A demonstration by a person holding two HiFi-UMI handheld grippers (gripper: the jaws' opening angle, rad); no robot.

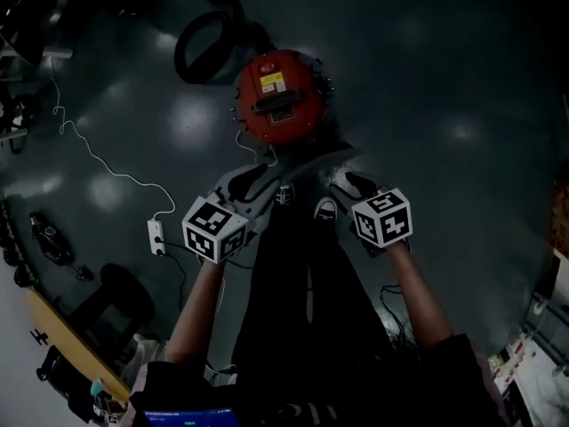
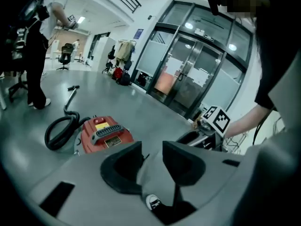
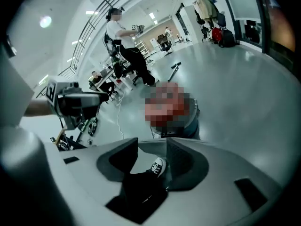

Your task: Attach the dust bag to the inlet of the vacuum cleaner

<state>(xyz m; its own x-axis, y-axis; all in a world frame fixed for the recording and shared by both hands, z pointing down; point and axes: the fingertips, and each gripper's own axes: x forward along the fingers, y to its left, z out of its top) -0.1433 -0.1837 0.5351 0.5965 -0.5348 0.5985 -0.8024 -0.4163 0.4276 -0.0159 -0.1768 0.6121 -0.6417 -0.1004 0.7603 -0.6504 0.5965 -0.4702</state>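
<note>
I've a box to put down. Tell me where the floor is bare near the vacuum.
The widest bare floor lies right of the vacuum, up to the clutter at the lower right edge. A smaller patch sits between vacuum, hose and white cable. The lower left is crowded, with the power strip and table.

Grey floor (image 1: 444, 78) bears red vacuum cleaner (image 1: 278, 96), black hose (image 1: 200, 47), white power strip (image 1: 156, 237).

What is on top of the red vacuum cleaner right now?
The vacuum cleaner has a black handle and a yellow label on top. Its inside is closed off and cannot be seen.
</note>
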